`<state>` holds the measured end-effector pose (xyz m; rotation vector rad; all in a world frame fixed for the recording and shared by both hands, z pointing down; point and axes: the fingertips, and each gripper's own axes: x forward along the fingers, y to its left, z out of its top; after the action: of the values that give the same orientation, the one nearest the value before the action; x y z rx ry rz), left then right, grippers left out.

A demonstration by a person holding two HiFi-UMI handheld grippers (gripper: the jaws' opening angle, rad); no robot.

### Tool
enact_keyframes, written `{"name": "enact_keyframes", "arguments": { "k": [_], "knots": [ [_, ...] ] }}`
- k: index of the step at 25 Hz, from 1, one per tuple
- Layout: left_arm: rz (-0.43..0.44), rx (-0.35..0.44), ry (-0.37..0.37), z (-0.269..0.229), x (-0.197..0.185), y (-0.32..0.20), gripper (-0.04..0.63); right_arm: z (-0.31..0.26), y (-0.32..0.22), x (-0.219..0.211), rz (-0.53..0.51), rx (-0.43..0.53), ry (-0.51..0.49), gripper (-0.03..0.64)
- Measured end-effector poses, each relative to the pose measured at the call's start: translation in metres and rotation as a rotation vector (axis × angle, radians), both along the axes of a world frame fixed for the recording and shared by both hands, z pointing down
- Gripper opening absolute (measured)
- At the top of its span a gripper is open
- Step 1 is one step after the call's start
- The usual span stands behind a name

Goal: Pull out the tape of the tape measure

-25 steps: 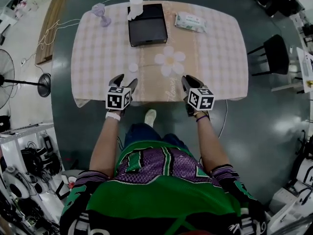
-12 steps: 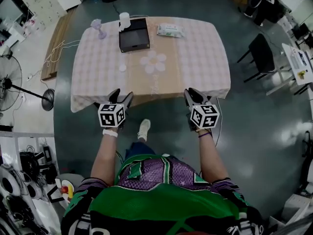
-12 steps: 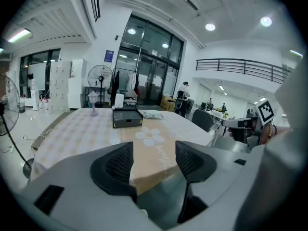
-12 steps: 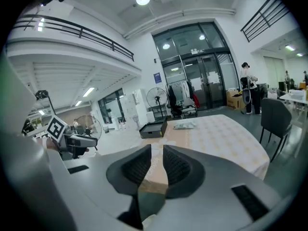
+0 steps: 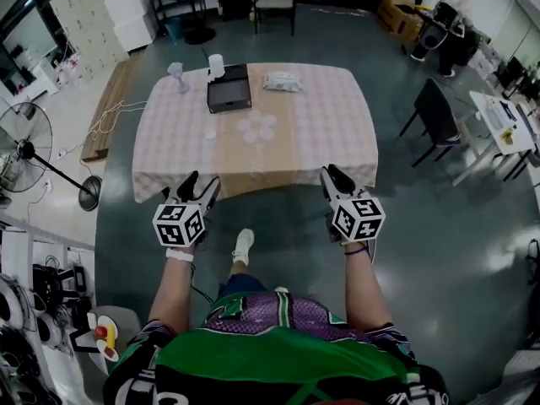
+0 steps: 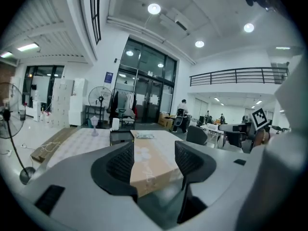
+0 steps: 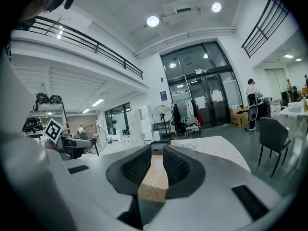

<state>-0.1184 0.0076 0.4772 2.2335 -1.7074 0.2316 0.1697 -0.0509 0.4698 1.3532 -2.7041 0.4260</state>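
A small round white object (image 5: 210, 132), possibly the tape measure, lies on the checked tablecloth of the table (image 5: 337, 125) beside a flower-shaped mat (image 5: 256, 128). Both grippers are held in the air short of the table's near edge, well away from it. My left gripper (image 5: 198, 182) has its jaws wide apart, and in the left gripper view (image 6: 154, 158) only the table shows between them. My right gripper (image 5: 331, 174) has a narrower gap, and in the right gripper view (image 7: 157, 165) nothing is between its pads.
On the table's far side stand a black box (image 5: 229, 89), a white cup (image 5: 216, 65), a clear goblet (image 5: 177, 76) and a packet of wipes (image 5: 281, 81). A black chair (image 5: 430, 112) stands at the right and a floor fan (image 5: 25, 142) at the left.
The table now looks smaller and farther off. Both grippers have drawn back from its near edge and now hang over the floor.
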Motion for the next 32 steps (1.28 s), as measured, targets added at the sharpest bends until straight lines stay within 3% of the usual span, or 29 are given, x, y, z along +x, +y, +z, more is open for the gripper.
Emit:
{"name": "enact_keyframes", "arguments": {
  "k": [8, 14, 20, 25, 32],
  "knots": [
    [-0.012, 0.223, -0.06, -0.101, 0.019, 0.041, 0.285, -0.1, 0.046, 0.012, -0.006, 0.209, -0.042, 0.066],
    [-0.043, 0.323, -0.076, -0.139, 0.028, 0.061, 0.264, -0.13, 0.06, 0.017, -0.016, 0.26, -0.052, 0.066],
    [-0.089, 0.358, -0.082, -0.146, 0.028, 0.079, 0.173, -0.129, 0.066, 0.015, -0.037, 0.231, -0.042, 0.06],
    [-0.131, 0.381, -0.06, -0.152, 0.026, 0.092, 0.056, -0.129, 0.072, 0.01, -0.069, 0.228, -0.024, 0.051],
    [-0.129, 0.385, -0.07, -0.161, 0.026, 0.1, 0.035, -0.136, 0.079, 0.009, -0.051, 0.25, -0.033, 0.023]
  ]
}}
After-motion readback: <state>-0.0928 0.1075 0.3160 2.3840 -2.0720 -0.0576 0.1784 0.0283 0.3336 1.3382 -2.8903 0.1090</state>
